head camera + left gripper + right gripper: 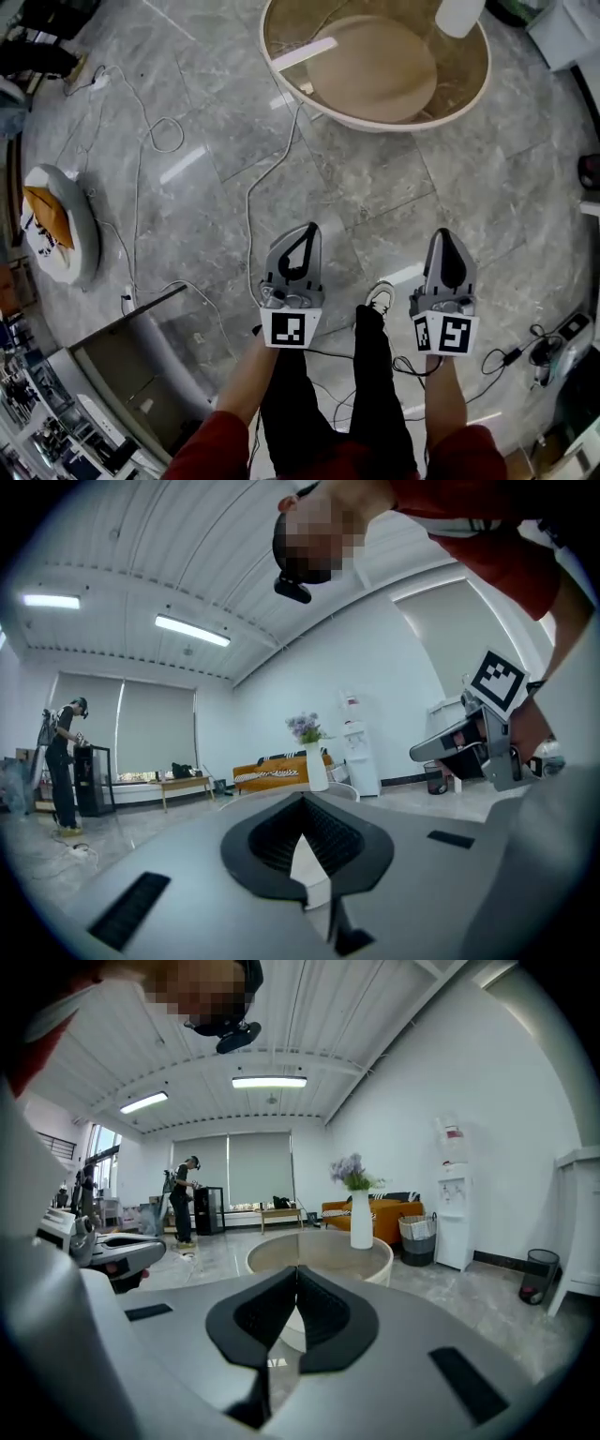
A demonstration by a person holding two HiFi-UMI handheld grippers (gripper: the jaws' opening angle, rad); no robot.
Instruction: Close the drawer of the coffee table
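Note:
The round coffee table (375,125) with a cream rim and a glass top stands on the marble floor ahead of me; no open drawer shows on it. It lies beyond the jaws in the right gripper view (323,1252). My left gripper (309,228) and right gripper (442,234) are held side by side in the air, well short of the table and apart from it. In the left gripper view the left gripper (302,797) has its jaws met at the tips, with nothing between them. The right gripper (297,1267) is shut and empty too.
A white vase (361,1220) with flowers stands on the table. Cables (248,216) trail over the floor, and a round white object (56,225) lies at the left. A glass cabinet (141,366) stands near my left leg. Further off are an orange sofa (281,772), a water dispenser (356,742) and a standing person (64,761).

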